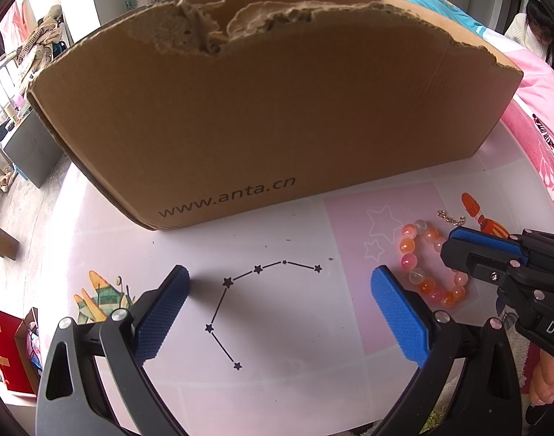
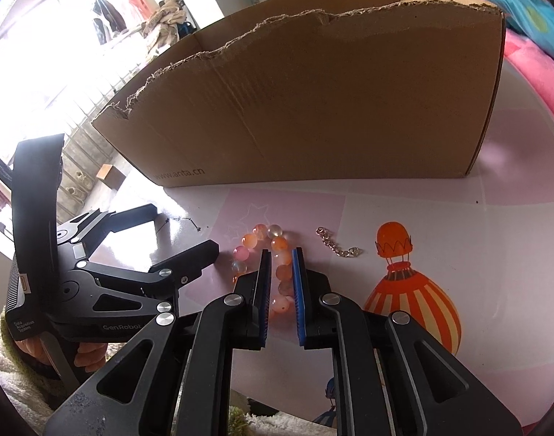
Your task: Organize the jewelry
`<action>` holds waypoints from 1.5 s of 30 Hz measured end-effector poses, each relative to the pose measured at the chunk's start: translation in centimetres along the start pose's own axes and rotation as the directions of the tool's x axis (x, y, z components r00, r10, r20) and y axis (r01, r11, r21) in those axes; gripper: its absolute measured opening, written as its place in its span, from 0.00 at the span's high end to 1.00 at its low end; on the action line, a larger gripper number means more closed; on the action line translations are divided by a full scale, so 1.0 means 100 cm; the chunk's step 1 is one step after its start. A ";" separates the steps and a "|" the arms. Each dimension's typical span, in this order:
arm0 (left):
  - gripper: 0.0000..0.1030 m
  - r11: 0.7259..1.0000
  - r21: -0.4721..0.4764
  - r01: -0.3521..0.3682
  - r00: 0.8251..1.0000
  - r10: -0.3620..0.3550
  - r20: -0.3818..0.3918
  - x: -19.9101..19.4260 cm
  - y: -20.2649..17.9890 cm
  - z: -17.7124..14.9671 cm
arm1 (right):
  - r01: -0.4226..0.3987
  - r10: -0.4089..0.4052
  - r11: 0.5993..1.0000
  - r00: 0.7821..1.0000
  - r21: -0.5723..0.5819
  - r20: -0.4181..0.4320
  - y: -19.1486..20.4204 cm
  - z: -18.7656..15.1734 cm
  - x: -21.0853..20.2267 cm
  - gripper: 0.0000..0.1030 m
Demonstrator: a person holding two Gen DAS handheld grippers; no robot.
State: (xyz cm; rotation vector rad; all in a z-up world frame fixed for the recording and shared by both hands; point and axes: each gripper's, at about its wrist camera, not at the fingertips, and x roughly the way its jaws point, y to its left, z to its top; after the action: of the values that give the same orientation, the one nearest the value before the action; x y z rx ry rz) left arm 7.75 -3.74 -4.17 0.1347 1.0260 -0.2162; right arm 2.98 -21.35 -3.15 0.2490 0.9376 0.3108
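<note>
- The bead bracelet point(image 2: 268, 265) lies flat on the desk point(image 2: 440, 218), in front of the cardboard box point(image 2: 313, 109). A short metal chain point(image 2: 338, 244) lies just beside it at its 3 o'clock in the right wrist view.
- The right claw point(image 2: 281, 292) is narrowed around the bracelet's right-hand strand, its blue pads point(image 2: 298, 290) on either side of the beads. Whether they already press the beads I cannot tell.
- The left claw point(image 1: 280, 312) is spread wide and holds nothing, over bare desk at the bracelet's 9 o'clock.
- The bracelet looks light. Its beads are likely hard, glossy and round, so they may roll or slip between the pads.
- The loop is probably floppy and will dangle once lifted.
- The best hold is likely across one strand, pinching a bead squarely.
- The chain is thin and limp, so it needs a low pinch at mid-length.
</note>
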 end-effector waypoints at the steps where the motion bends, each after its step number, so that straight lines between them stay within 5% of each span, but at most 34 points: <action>1: 0.05 1.000 0.000 0.000 1.000 0.000 0.000 0.000 0.000 0.000 | 0.005 -0.005 1.000 1.000 0.002 0.013 -0.003 -0.001 -0.005 0.87; 4: 0.05 1.000 -0.001 0.000 1.000 0.000 0.002 -0.001 0.000 -0.001 | 0.050 -0.051 0.999 0.997 0.011 0.051 -0.013 -0.003 -0.018 0.77; 16: 0.05 1.000 -0.002 -0.001 1.000 0.001 0.001 -0.001 0.000 -0.001 | 0.123 -0.122 0.992 0.991 -0.022 0.048 -0.001 -0.005 0.004 0.75; 28: 0.04 1.000 -0.003 -0.001 1.000 0.001 0.002 -0.002 0.000 -0.001 | 0.252 -0.238 0.956 0.965 -0.150 0.107 0.023 0.000 0.022 0.85; 32: 0.04 1.000 -0.003 -0.001 1.000 0.001 0.001 -0.002 0.001 -0.001 | 0.305 -0.285 0.933 0.950 -0.192 0.124 0.031 -0.002 0.025 0.98; 45: 0.04 1.000 -0.005 -0.003 1.000 0.003 0.000 -0.002 0.000 -0.001 | 0.268 -0.266 0.963 0.961 -0.018 0.081 -0.014 -0.014 -0.008 0.99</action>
State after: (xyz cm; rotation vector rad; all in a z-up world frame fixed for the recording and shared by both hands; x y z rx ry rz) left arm 7.59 -3.67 -4.08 0.1314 1.0258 -0.2111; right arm 1.66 -22.78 -3.81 0.1055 0.8772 0.0650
